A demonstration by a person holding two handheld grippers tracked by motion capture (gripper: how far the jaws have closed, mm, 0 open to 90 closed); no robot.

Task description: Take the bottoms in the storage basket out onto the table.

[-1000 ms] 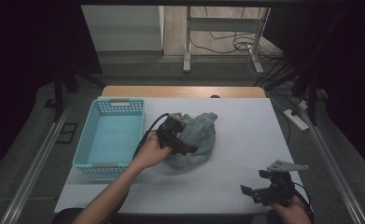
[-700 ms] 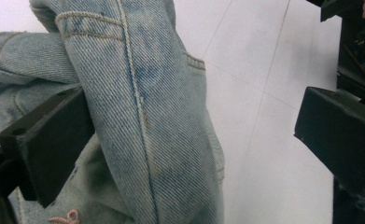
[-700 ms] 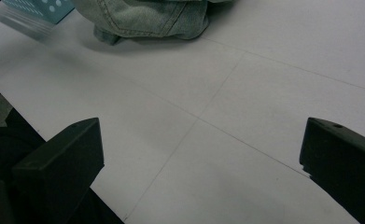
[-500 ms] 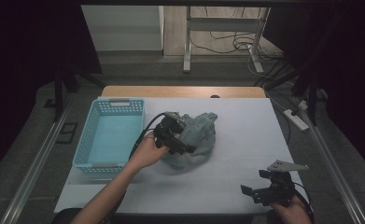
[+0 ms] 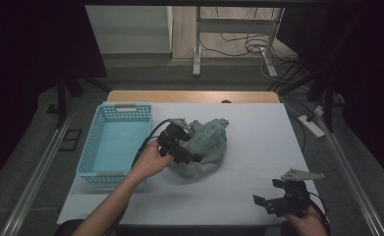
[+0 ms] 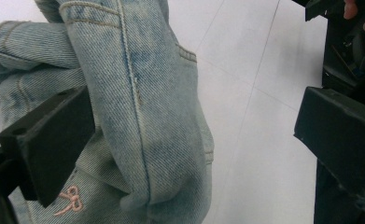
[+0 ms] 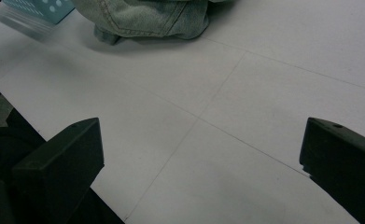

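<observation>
A crumpled pale-blue denim garment lies mid-table. My left gripper rests on its left side, held by a hand. In the left gripper view the gripper stands open, its jaws wide apart, with a thick denim fold between them and against the left jaw. A small pink bow is stitched low on the cloth. My right gripper sits at the front right corner, open over bare table, with the denim far ahead of it.
A light-blue plastic basket stands left of the garment, and its corner shows in the right gripper view. The white table has a wooden strip at the back. The right hand's gripper shows at the upper right of the left gripper view.
My left gripper has shifted slightly left on the denim and the cloth has barely moved. The right gripper has stayed put.
</observation>
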